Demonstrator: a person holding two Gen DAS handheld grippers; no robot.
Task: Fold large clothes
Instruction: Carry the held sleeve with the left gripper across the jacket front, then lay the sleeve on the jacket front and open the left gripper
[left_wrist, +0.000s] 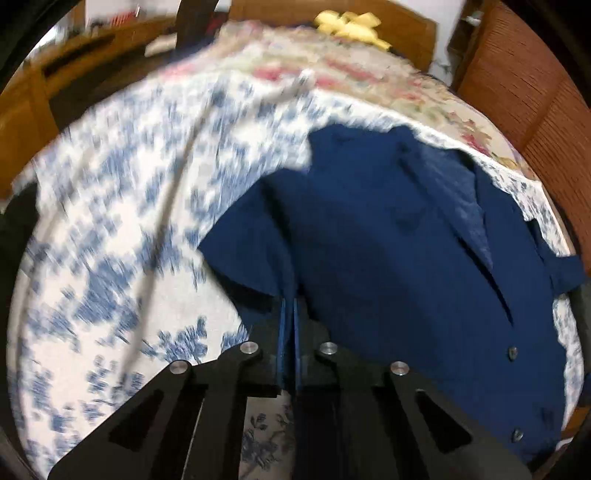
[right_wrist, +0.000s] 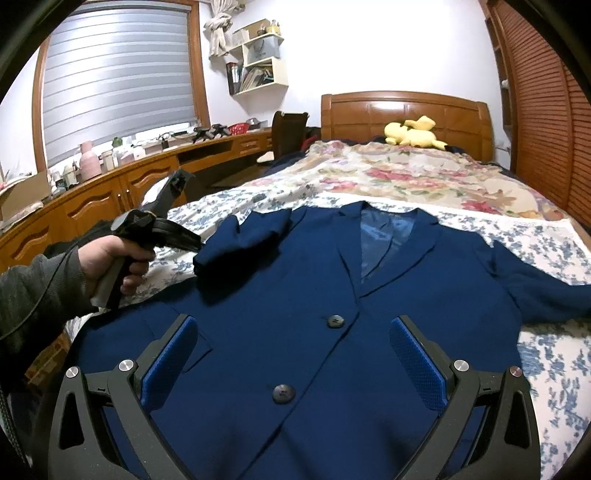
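At nine o'clock in the right wrist view, a hand (right_wrist: 110, 266) in a grey sleeve (right_wrist: 33, 295) grips the handle of the left gripper (right_wrist: 195, 245), whose tip meets the bunched left sleeve of the navy blazer (right_wrist: 295, 280). From the left wrist view that gripper (left_wrist: 289, 325) has its blue pads pressed together, pinching a fold of the navy cloth at six o'clock. The blazer lies face up across the middle of the bed (right_wrist: 554, 362), collar toward twelve o'clock, on a blue-and-white floral sheet (right_wrist: 546, 243), with a pink floral cover (right_wrist: 406, 173) beyond it. Two dark buttons (right_wrist: 335, 321) run down its front. At six o'clock the right gripper (right_wrist: 291, 365) hovers over the blazer's lower front, its jaws spread wide with nothing between them. At one o'clock a yellow plush toy (right_wrist: 412, 134) rests by the wooden headboard (right_wrist: 369, 110).
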